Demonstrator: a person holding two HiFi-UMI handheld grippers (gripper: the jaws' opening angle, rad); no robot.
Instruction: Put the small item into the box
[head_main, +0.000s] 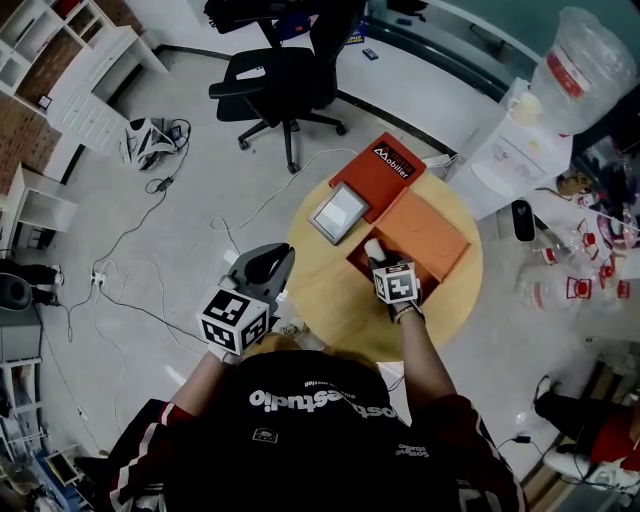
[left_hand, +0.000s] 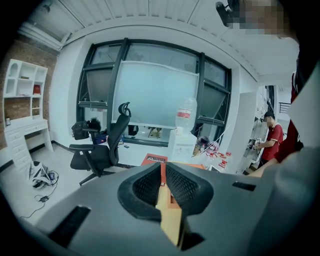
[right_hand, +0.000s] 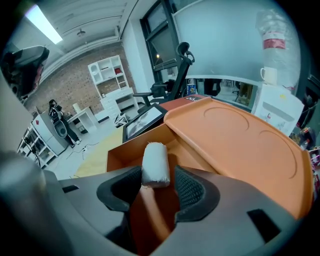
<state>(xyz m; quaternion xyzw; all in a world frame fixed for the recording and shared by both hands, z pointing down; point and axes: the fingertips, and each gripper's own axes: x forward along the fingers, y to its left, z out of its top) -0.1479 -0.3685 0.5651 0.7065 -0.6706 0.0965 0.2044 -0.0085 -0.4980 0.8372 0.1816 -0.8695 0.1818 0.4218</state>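
A small white cloth roll stands between the jaws of my right gripper. It leans on the left pad, and a gap shows at the right pad, so the gripper is open. The roll hangs over the opening of the orange box on the round wooden table; whether it rests on the box floor is hidden. An orange moulded panel lies slanted across the box's right side. My left gripper hovers at the table's left edge, jaws together and empty.
A red lid with a grey framed panel on it lies behind the box. A black office chair stands beyond the table, a water dispenser to the right. Cables run across the floor at left.
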